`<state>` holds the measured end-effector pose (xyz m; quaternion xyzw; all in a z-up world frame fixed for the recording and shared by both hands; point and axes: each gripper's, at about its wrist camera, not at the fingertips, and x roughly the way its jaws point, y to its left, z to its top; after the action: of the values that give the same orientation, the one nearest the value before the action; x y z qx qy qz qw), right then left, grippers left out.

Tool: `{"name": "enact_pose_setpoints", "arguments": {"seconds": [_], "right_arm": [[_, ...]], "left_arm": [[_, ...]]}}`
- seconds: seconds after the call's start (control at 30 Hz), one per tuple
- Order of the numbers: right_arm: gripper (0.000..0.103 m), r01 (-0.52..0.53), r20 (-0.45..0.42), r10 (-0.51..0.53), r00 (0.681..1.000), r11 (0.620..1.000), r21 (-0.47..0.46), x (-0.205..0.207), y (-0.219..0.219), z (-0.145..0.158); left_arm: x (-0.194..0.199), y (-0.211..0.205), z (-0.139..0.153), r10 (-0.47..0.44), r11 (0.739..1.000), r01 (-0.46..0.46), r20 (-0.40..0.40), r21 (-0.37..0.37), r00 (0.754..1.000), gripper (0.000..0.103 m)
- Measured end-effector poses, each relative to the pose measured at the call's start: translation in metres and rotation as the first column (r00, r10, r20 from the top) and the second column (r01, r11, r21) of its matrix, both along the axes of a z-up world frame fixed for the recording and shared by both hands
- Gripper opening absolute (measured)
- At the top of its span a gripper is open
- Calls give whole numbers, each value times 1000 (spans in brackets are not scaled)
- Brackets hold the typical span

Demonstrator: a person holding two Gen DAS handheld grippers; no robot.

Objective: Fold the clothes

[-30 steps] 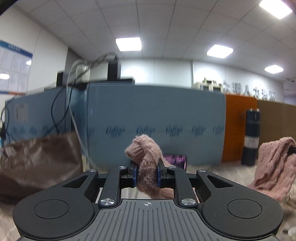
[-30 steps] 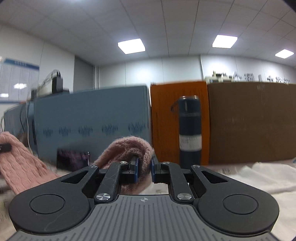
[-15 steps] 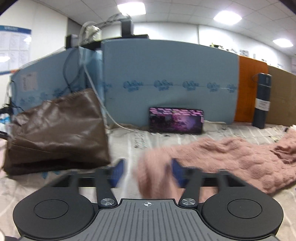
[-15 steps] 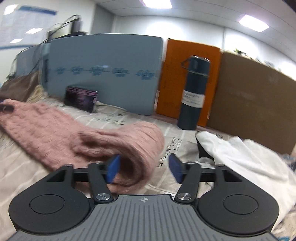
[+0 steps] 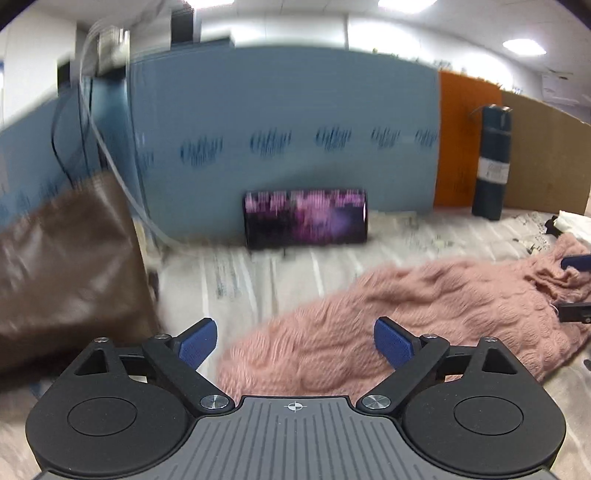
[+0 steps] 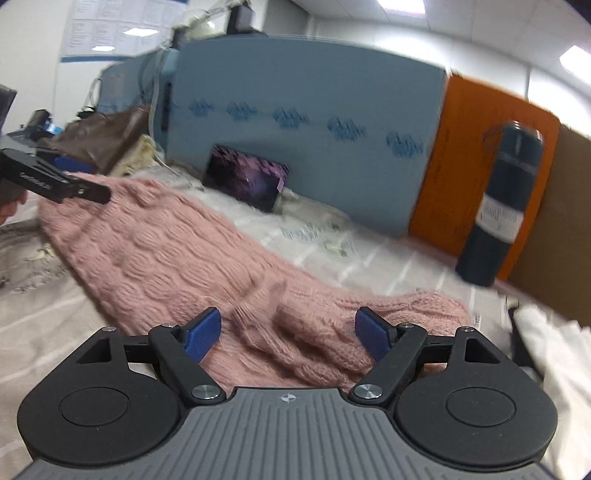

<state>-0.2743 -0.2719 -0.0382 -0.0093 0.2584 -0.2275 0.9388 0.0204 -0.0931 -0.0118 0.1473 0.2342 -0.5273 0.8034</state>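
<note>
On the bed, my left gripper (image 5: 294, 340) and right gripper (image 6: 288, 334) gape wide, gripping nothing. A fuzzy pink cable-knit sweater (image 6: 177, 254) lies between both.

Both wrist views, low, share pink sweater (image 5: 424, 306).

I work in an office: recessed ceiling light panels (image 5: 524, 46) glow overhead, printed notices (image 6: 122, 27) hang on the white wall, and blue foam board (image 5: 288, 140) backs my cloth-covered table (image 5: 280, 273).
</note>
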Motion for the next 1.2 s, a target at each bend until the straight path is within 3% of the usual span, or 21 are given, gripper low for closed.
{"name": "enact_pose_setpoints", "arguments": {"seconds": [0.07,0.13,0.23,0.27,0.3,0.37,0.47,0.57,0.63,0.77,0.87,0.97,1.13,1.2], "right_arm": [[76,23,9,-23,1000,999,43,-2,-9,-1],[74,43,24,-45,999,996,80,-4,-16,-1],[53,78,34,-81,996,993,91,-6,-20,-4],[41,91,43,-95,995,991,96,-7,-21,-3],[34,104,53,-109,993,989,101,-9,-23,-3],[21,129,72,-138,988,985,112,-12,-27,-2],[17,161,117,-171,978,983,88,-17,-29,4],[16,212,211,-217,953,976,46,-28,-32,22],[16,267,299,-267,916,963,42,-42,-38,39],[16,342,461,-372,806,928,150,-79,-59,64],[15,365,530,-425,734,905,220,-104,-70,68],[15,368,517,-485,705,874,318,-117,-83,58],[15,425,387,-579,718,805,415,-123,-102,27],[17,459,350,-612,710,778,430,-124,-106,19]], "left_arm": [[10,-3,-8,-16,1000,16,-99,4,995,94],[12,-6,-15,-36,999,36,-148,-5,988,94],[1,-10,-22,-54,998,55,-113,8,992,92],[-4,-11,-24,-65,998,67,-89,12,994,80],[-8,-11,-24,-85,996,86,-80,8,993,56],[-14,-8,-20,-93,996,93,-52,-16,994,30],[-23,-5,-14,-86,995,86,5,-53,996,22],[-32,-1,-8,-75,993,81,61,-90,995,21],[-29,3,-4,-48,992,57,73,-115,996,21],[-14,14,3,21,988,-13,50,-151,999,21],[-7,22,4,49,986,-43,35,-163,998,21],[-2,20,0,34,991,-34,-3,-127,999,21],[2,10,-12,20,998,-21,-15,-56,1000,28],[2,10,-12,35,998,-34,13,-53,999,49]]}}
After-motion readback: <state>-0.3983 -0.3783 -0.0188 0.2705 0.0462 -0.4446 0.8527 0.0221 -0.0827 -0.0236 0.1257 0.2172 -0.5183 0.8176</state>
